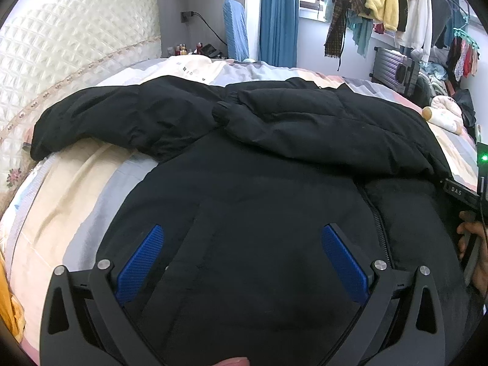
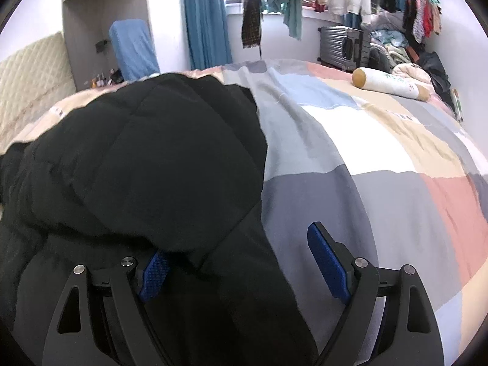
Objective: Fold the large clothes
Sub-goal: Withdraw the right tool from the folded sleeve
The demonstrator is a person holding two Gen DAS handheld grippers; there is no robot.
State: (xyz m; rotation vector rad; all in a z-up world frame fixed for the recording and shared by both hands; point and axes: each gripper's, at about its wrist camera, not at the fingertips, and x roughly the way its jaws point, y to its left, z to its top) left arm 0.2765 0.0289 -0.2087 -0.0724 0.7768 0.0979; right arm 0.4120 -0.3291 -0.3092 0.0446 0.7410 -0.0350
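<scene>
The left gripper (image 1: 242, 238), black-armed with blue ribbed pads, stands released with its jaws wide apart over the front panel of the black quilted padded jacket (image 1: 244, 164), nothing pinched between them. The right gripper (image 2: 241, 259) is likewise let go, its jaws spread; the jacket's edge lies across the gap and drapes over the left pad, but the right pad stands clear of the cloth above the patchwork bedspread of grey, white, tan and pink squares (image 2: 381, 152). The jacket lies spread on the bed, with both sleeves (image 1: 305, 116) drawn in across the chest and the zip (image 1: 378, 225) running down its right side. By my reading the sleeve fold is done and the body fold is in hand; the next move calls for each gripper to bite a thick edge of the hem or side and carry it over, taking enough padding that it does not slip or spring back. As for writing, the letters "DAS" (image 1: 456, 191) show on the other gripper's black body at the right edge of the left wrist view; small marks on the pale sheet beyond the jacket and on the cream bolster pillow (image 2: 390, 84) are too small to read.
</scene>
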